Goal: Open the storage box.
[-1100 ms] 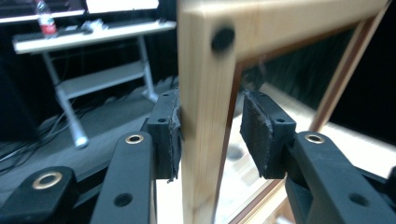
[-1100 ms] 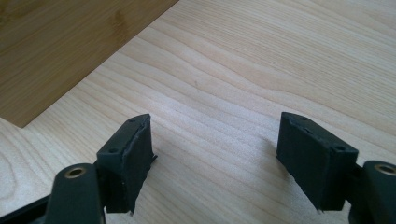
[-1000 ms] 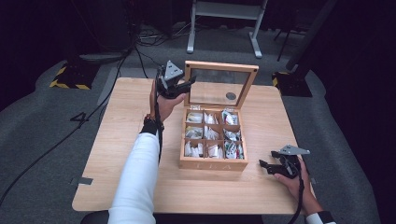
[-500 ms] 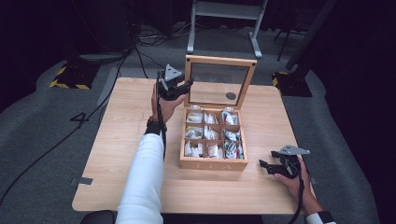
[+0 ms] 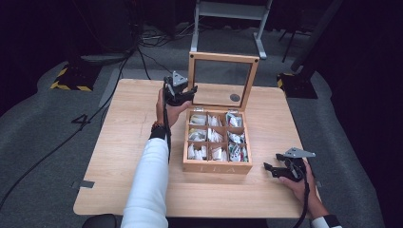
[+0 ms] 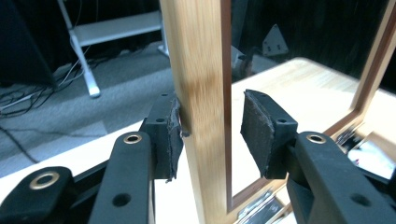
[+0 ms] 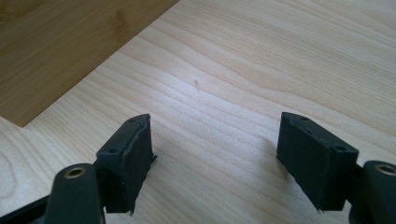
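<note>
A wooden box with several compartments of tea bags stands mid-table, its glass lid raised upright. My left gripper is at the lid's left edge. In the left gripper view its jaws straddle the lid's wooden frame: one pad touches the wood, the other stands apart, so it is open. My right gripper rests low over the table to the right of the box's front, open, with bare wood between its jaws.
The light wooden table has free room left of the box and along the front. The box's wall shows at the upper left in the right gripper view. Dark floor, cables and a white metal stand lie beyond the table.
The lid has swung a little further up toward vertical, with my left gripper following its left edge. The right gripper has stayed put.
</note>
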